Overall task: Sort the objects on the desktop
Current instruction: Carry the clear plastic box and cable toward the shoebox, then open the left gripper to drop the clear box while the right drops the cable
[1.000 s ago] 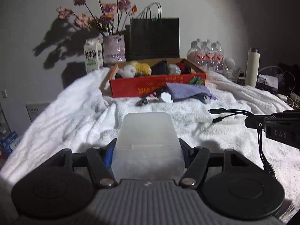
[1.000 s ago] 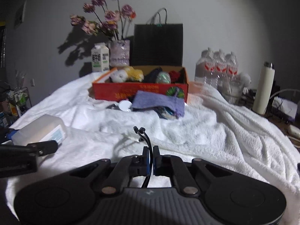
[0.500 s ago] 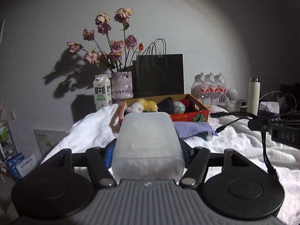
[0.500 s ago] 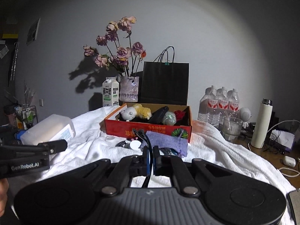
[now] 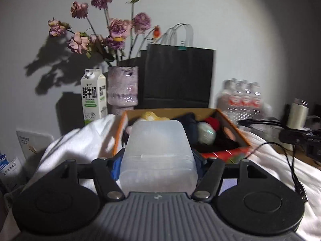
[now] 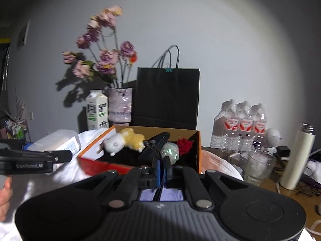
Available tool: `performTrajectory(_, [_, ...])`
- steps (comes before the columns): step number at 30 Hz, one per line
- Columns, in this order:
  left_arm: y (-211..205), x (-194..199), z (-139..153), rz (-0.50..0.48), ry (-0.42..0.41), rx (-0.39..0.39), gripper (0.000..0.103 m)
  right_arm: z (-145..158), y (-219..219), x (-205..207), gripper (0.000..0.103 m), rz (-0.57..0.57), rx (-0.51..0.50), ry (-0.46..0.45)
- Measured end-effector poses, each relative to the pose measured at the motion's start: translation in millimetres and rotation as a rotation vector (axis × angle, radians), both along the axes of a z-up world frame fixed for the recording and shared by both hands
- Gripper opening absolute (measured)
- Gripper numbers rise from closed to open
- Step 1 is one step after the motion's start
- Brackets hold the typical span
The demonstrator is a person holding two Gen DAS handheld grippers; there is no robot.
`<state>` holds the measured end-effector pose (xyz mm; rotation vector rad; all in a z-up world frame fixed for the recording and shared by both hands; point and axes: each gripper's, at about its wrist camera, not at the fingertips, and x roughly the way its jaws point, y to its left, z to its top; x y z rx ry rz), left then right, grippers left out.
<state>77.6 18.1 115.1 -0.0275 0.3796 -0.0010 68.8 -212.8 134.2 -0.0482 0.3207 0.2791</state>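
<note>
My left gripper (image 5: 157,160) is shut on a translucent white plastic bottle (image 5: 157,152) and holds it in the air just in front of the orange cardboard box (image 5: 233,132); the bottle also shows at the left of the right wrist view (image 6: 58,140). My right gripper (image 6: 161,164) is shut on a thin black cable (image 6: 154,148), held over the box's (image 6: 197,152) front edge. The cable hangs at the right of the left wrist view (image 5: 289,160). The box holds a yellow and white plush toy (image 6: 126,140), a red rose (image 6: 184,143), a pale ball (image 6: 170,150) and dark items.
Behind the box stand a milk carton (image 5: 93,96), a vase of dried roses (image 5: 123,88) and a black paper bag (image 5: 177,76). Water bottles (image 6: 240,126), a glass (image 6: 257,166) and a white flask (image 6: 297,156) are at the right. White towel (image 5: 80,140) covers the table.
Both grippers have risen and moved forward toward the orange box, each keeping its load. The box now sits close under both, and the purple cloth lies beneath the right gripper.
</note>
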Motion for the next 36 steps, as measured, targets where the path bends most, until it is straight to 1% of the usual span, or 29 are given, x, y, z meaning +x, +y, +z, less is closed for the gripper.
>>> performTrajectory(1, [-1, 16, -1, -0.001, 0.006, 0.010, 0.067, 1, 0, 18, 0.002, -0.005, 0.011, 0.007])
performTrajectory(4, [2, 64, -5, 0.014, 0.067, -0.030, 0.067, 5, 2, 69, 0.002, -0.013, 0.036, 0.025])
performTrajectory(6, [2, 93, -8, 0.025, 0.094, -0.041, 0.067, 10, 5, 100, 0.002, -0.021, 0.062, 0.035])
performTrajectory(9, [-1, 133, -13, 0.059, 0.111, -0.016, 0.067, 18, 9, 147, 0.002, -0.002, 0.109, 0.067])
performTrajectory(11, [-4, 153, -19, 0.059, 0.112, 0.002, 0.067, 18, 13, 174, 0.002, 0.024, 0.120, 0.041])
performTrajectory(13, [-5, 171, -26, 0.056, 0.132, 0.005, 0.067, 11, 14, 199, 0.002, 0.066, 0.119, 0.014])
performTrajectory(14, [-7, 180, -30, 0.051, 0.146, 0.010, 0.067, 5, 15, 213, 0.002, 0.077, 0.113, 0.032])
performTrajectory(16, [-10, 198, -40, 0.066, 0.173, 0.028, 0.067, -9, 16, 244, 0.002, 0.062, 0.100, 0.105])
performTrajectory(18, [-16, 212, -49, 0.066, 0.191, 0.063, 0.067, -27, 17, 268, 0.003, 0.018, 0.077, 0.170])
performTrajectory(21, [-25, 223, -61, 0.041, 0.205, 0.116, 0.067, -48, 19, 284, 0.016, -0.025, 0.007, 0.254])
performTrajectory(22, [-27, 225, -64, 0.042, 0.224, 0.124, 0.070, -53, 21, 286, 0.026, -0.035, -0.026, 0.281])
performTrajectory(23, [-29, 228, -67, 0.041, 0.242, 0.132, 0.078, -57, 23, 287, 0.031, -0.040, -0.058, 0.295])
performTrajectory(24, [-31, 229, -68, 0.026, 0.250, 0.140, 0.081, -59, 25, 284, 0.040, -0.041, -0.083, 0.286])
performTrajectory(25, [-32, 228, -68, 0.013, 0.241, 0.143, 0.083, -59, 27, 281, 0.052, -0.042, -0.109, 0.276])
performTrajectory(26, [-32, 227, -67, 0.008, 0.234, 0.137, 0.085, -57, 27, 277, 0.057, -0.048, -0.127, 0.263])
performTrajectory(27, [-31, 227, -65, 0.000, 0.246, 0.122, 0.085, -53, 27, 273, 0.060, -0.048, -0.131, 0.247])
performTrajectory(29, [-25, 229, -59, 0.001, 0.289, 0.068, 0.094, -44, 26, 267, 0.067, -0.043, -0.127, 0.232])
performTrajectory(30, [-21, 229, -55, 0.004, 0.306, 0.040, 0.095, -39, 26, 264, 0.072, -0.046, -0.128, 0.229])
performTrajectory(32, [-14, 227, -46, 0.007, 0.334, 0.000, 0.101, -30, 27, 259, 0.076, -0.048, -0.135, 0.219])
performTrajectory(34, [-10, 222, -37, 0.035, 0.343, 0.000, 0.103, -23, 30, 252, 0.079, -0.047, -0.146, 0.220])
performTrajectory(36, [-8, 214, -31, 0.061, 0.353, 0.029, 0.103, -16, 32, 243, 0.081, -0.042, -0.146, 0.218])
